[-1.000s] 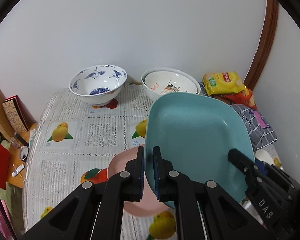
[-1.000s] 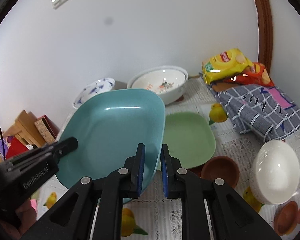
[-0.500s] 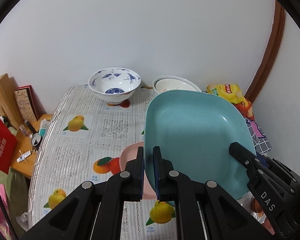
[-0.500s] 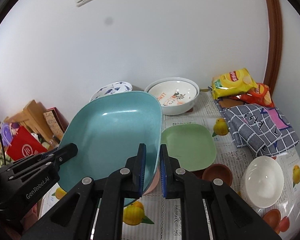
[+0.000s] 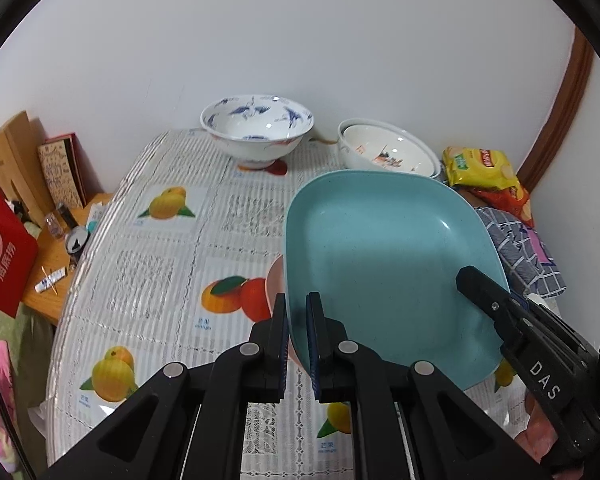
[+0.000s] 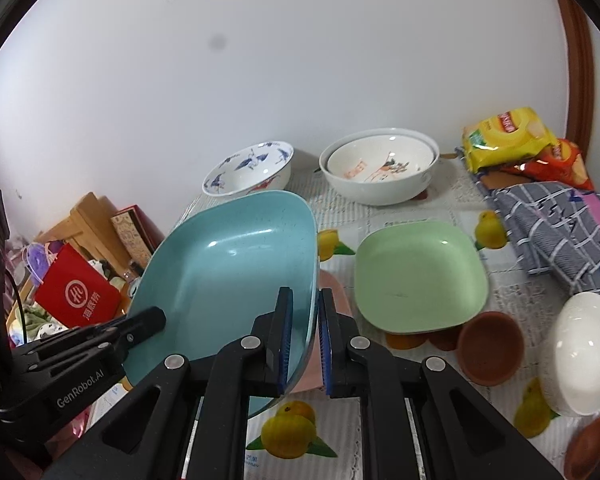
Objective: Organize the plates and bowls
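Note:
Both grippers hold one teal square plate (image 5: 384, 264) above the table. My left gripper (image 5: 297, 344) is shut on its left rim. My right gripper (image 6: 304, 340) is shut on its right rim, where the plate (image 6: 228, 276) tilts. A pink plate (image 5: 275, 280) lies on the table under it, mostly hidden. A green square plate (image 6: 418, 276) lies to the right. A blue-patterned bowl (image 5: 257, 130) and nested white bowls (image 6: 380, 166) stand at the back. A small brown bowl (image 6: 490, 348) and a white bowl (image 6: 582, 344) sit near the right.
The table has a fruit-print cloth (image 5: 160, 248). Snack bags (image 6: 508, 138) and a checked cloth (image 6: 560, 232) lie at the back right. A low side table with boxes and a red bag (image 5: 4, 248) stands left of the table edge. A white wall is behind.
Both grippers have lifted the teal plate higher and drawn it back from the wall; the table and bowls now look farther off. The grips have not changed.

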A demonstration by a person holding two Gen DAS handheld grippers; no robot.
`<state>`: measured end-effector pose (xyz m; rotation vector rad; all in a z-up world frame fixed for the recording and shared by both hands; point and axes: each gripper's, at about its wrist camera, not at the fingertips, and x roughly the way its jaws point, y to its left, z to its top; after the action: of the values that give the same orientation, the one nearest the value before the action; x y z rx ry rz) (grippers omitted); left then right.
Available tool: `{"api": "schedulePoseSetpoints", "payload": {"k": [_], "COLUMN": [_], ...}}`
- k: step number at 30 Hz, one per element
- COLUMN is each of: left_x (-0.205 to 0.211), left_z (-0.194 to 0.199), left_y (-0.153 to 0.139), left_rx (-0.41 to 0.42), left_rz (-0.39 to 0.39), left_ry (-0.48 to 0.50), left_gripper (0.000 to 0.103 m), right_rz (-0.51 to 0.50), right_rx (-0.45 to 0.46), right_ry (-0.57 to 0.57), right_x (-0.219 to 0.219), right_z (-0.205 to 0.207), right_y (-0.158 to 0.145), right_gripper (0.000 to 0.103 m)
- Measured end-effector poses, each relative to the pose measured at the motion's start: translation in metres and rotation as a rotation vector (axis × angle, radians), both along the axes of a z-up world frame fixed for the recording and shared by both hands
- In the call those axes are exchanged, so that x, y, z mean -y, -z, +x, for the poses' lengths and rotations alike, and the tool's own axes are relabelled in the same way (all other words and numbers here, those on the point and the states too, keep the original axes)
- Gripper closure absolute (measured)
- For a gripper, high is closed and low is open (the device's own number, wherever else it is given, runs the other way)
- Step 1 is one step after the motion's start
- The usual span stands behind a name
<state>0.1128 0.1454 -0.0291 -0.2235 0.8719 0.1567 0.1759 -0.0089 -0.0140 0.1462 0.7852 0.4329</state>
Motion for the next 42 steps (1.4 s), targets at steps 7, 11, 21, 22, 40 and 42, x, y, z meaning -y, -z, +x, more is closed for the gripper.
{"api": "schedulePoseSetpoints", "payload": {"k": [7, 11, 21, 22, 40, 42], "left_x": [-0.003, -0.003, -0.011, -0.012, -0.008, -0.007], "left_z": [0.01, 0.017, 0.034, 0.035, 0.048, 0.048], "left_y": [0.027, 0.04, 0.064, 0.066, 0.084, 0.083], "left_rx": [-0.045, -0.071, -0.14, -0.144, -0.2, -0.205], "left_rz": [-0.014, -0.013, -0.016, -0.017, -0.006, -0.005], "left_ry": [-0.018, -0.022, -0.04, -0.042, -0.031, -0.029], "left_gripper": [0.094, 0.094, 0.094, 0.094, 0.092, 0.091], "right_rz": [-0.035, -0.038, -0.087, -0.096, -0.156, -0.156], "right_rx": [-0.016, -0.043, -0.079, -0.08, -0.098, -0.094], "right_ry": [-0.036, -0.055, -0.081, -0.084, -0.094, -0.095], "right_x": [-0.006, -0.007, -0.018, -0.02, -0.029, -0.029], "right_z": [0.012, 0.022, 0.037, 0.037, 0.051, 0.05], "right_y": [0.026, 0.042, 0.07, 0.071, 0.092, 0.091], "right_gripper": [0.09, 0.09, 0.09, 0.09, 0.087, 0.085]}}
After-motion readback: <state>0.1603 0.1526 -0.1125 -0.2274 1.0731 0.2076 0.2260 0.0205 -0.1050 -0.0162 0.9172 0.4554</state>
